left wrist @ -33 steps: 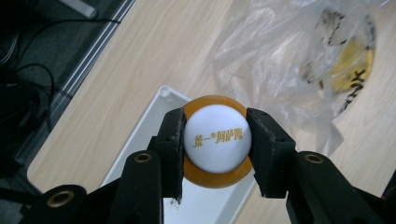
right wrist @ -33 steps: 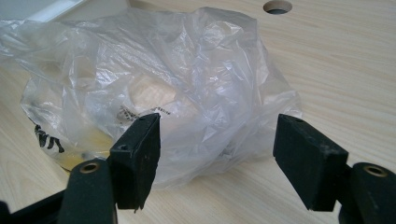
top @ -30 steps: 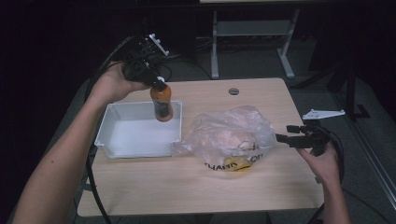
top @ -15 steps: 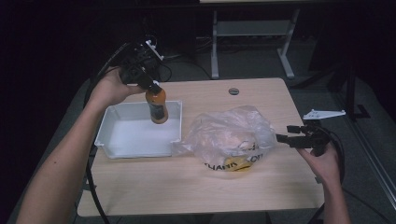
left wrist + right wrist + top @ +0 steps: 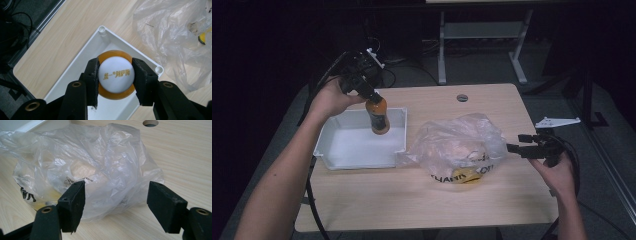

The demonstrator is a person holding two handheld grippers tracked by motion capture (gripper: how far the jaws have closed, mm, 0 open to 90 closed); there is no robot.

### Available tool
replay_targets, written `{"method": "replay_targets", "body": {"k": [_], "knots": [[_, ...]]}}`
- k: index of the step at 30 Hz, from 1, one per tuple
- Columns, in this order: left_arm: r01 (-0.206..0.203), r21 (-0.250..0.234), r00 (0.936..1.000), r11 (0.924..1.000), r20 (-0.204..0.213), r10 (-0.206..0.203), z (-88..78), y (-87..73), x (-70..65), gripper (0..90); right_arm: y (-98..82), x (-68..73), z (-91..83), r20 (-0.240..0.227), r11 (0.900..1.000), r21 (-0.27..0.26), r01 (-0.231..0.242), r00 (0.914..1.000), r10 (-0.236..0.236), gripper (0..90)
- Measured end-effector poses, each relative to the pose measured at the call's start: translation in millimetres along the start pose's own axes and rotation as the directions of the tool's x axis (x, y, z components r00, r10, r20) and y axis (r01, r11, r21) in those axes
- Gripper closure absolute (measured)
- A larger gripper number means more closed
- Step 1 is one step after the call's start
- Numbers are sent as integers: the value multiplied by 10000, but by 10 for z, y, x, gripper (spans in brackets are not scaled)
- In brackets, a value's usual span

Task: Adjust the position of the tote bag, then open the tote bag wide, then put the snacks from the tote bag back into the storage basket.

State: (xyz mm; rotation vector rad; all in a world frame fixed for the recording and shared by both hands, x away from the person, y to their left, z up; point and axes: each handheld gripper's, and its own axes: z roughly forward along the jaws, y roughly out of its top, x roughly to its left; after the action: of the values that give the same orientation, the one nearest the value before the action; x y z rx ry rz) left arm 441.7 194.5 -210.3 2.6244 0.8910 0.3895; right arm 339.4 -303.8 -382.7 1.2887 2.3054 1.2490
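An orange drink bottle [image 5: 378,115] with a white cap [image 5: 115,75] hangs upright over the white tray [image 5: 343,157], close to the tray's back right corner. My left gripper [image 5: 368,94] is shut on its cap, one pad on each side, pointing down [image 5: 115,77]. A crumpled clear plastic bag [image 5: 455,147] with black lettering and something yellow inside lies on the table right of the tray. My right gripper [image 5: 515,148] stands open just off the bag's right edge, low over the table; its jaws [image 5: 116,202] frame the bag [image 5: 85,167] without touching it.
The wooden table [image 5: 427,205] has a round cable hole [image 5: 462,97] at the back. Bare wood lies in front of the tray and bag. Cables and a metal table frame [image 5: 482,35] stand on the dark floor behind. A grey plate [image 5: 557,121] tops the right gripper.
My left hand has lowered the bottle into the tray's back part and shifted it slightly left. The right gripper and the bag have stayed put.
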Motion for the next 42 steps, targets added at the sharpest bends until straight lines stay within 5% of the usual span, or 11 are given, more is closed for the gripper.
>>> {"method": "replay_targets", "body": {"k": [42], "knots": [[-34,351,10000,9994,48,32,247,2,-48,592,-1,8,-33,-31,10000,-58,18,10000,-19,303]]}}
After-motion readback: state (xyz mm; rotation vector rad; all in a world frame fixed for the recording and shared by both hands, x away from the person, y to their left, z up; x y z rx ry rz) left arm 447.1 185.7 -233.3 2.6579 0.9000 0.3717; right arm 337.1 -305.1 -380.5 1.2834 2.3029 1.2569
